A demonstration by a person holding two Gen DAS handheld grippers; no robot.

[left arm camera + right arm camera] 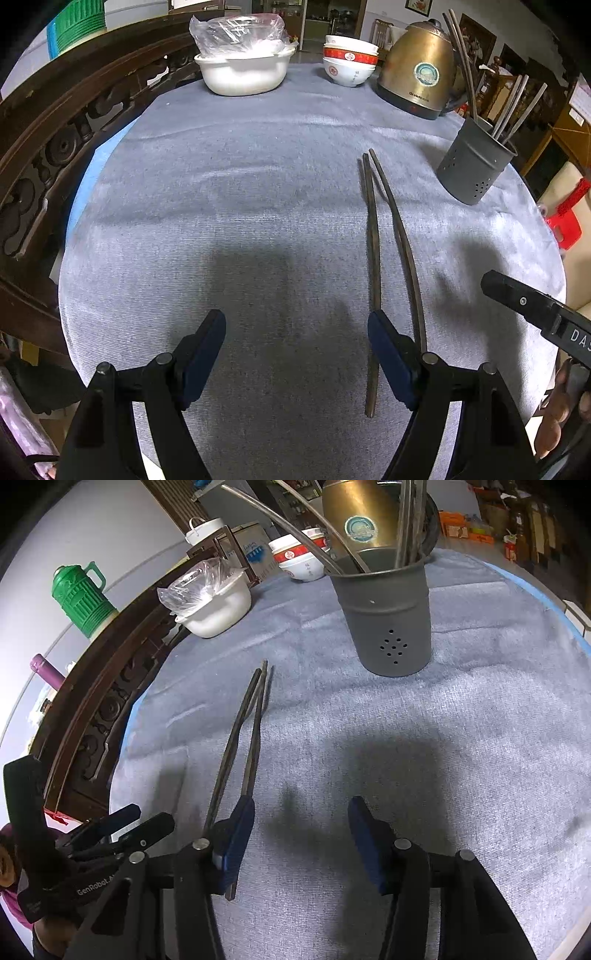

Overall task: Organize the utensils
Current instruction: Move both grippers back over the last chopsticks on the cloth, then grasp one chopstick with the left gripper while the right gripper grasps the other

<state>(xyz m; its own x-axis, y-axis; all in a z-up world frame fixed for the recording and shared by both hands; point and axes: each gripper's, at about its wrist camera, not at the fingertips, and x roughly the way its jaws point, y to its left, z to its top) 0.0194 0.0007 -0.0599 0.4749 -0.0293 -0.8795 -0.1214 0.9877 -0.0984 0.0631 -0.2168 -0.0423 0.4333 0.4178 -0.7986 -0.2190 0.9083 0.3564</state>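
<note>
Grey cloth covers the round table in the left wrist view, with a white basin, stacked bowls and a brass kettle along the far edge. Two dark chopsticks lie side by side on the cloth, well short of the grey holder that already stands full of utensils. The left gripper hangs with its fingers spread and empty, its right pad just beside the sticks.

From the right wrist view, the right gripper is also open with nothing between its fingers; the chopsticks run past the outside of its left pad. The pickup looks not yet made. Next, one gripper must straddle the pair, close, then carry them to the holder.
</note>
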